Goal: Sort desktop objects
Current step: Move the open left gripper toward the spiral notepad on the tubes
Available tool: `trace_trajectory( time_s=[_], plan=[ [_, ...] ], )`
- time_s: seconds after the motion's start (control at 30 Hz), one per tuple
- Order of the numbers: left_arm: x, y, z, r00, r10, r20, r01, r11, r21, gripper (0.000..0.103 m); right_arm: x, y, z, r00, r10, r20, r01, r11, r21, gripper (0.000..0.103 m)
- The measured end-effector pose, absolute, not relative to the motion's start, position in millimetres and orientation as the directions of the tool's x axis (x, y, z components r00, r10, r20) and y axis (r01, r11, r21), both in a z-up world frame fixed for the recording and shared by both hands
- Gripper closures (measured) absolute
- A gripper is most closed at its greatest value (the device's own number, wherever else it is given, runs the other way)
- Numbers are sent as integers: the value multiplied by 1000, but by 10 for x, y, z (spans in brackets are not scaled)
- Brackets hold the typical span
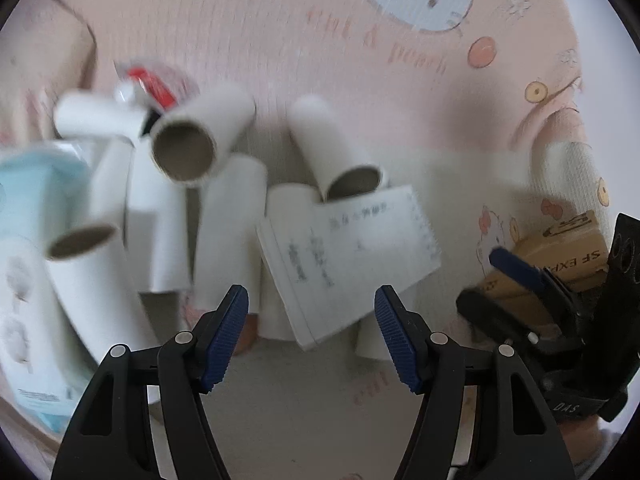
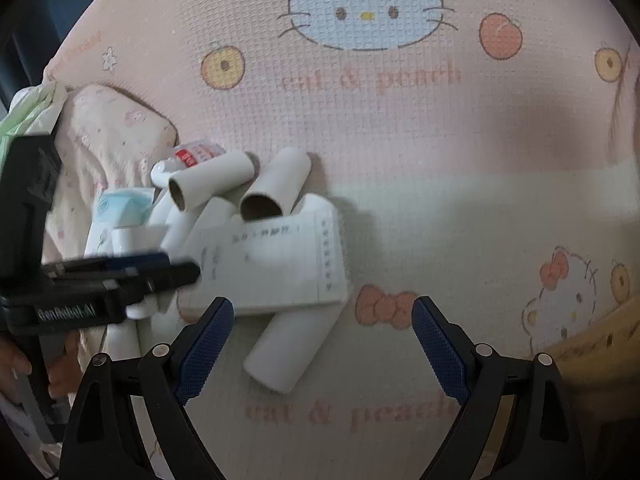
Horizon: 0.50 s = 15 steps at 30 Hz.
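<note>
Surface is covered by a pink waffle-textured cloth (image 2: 400,152) printed with cartoon cats, peaches and lettering; the lower part looks paler where light falls. Nothing of the room beyond shows clearly.

Pile of white cardboard tubes (image 1: 188,140) lies in a heap left of centre, hollow brown inside, some crossing each other. A flat white box (image 2: 272,264) with printed text rests on top of the tubes, tilted. Light blue carton (image 1: 36,208) sits at the heap's left edge; a small red-and-white tube (image 2: 196,154) lies behind it. A brown cardboard parcel (image 1: 568,256) is off to the right.

Left gripper (image 1: 312,336) points steeply down over the box, jaws wide apart, nothing clamped. Right gripper (image 2: 324,348) hovers over a loose tube, jaws apart, empty.
</note>
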State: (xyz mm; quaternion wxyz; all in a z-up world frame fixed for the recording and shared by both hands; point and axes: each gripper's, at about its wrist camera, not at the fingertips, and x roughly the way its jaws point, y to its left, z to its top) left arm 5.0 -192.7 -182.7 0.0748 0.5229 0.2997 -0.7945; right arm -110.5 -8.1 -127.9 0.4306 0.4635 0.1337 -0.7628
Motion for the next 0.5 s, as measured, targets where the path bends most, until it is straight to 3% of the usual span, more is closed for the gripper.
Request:
trace_trajectory(
  time_s=[0.2, 0.23, 0.27, 0.33, 0.5],
  plan=[
    [-4, -1939, -1829, -460, 151, -875, 435, -821, -370, 33, -1267, -160, -1454, -167, -570, -804, 739, -612, 281, 15],
    [-15, -1946, -1840, -464, 155, -872, 439, -815, -378, 33, -1311, -164, -1510, -158, -572, -805, 720, -625, 303, 19],
    [-33, -1951, -1844, -466, 153, -872, 444, -812, -380, 33, -1340, -151, -1540, -159, -576, -802, 700, -638, 319, 33],
    [-66, -1938, -1850, -468, 157, -869, 444, -809, -386, 33, -1412, -128, -1570, -150, -587, -796, 677, -648, 350, 50],
    [-94, -1877, -1857, -492, 137, -860, 458, -799, -389, 33, -1452, -127, -1580, -117, -586, -802, 693, -626, 357, 57]
  ],
)
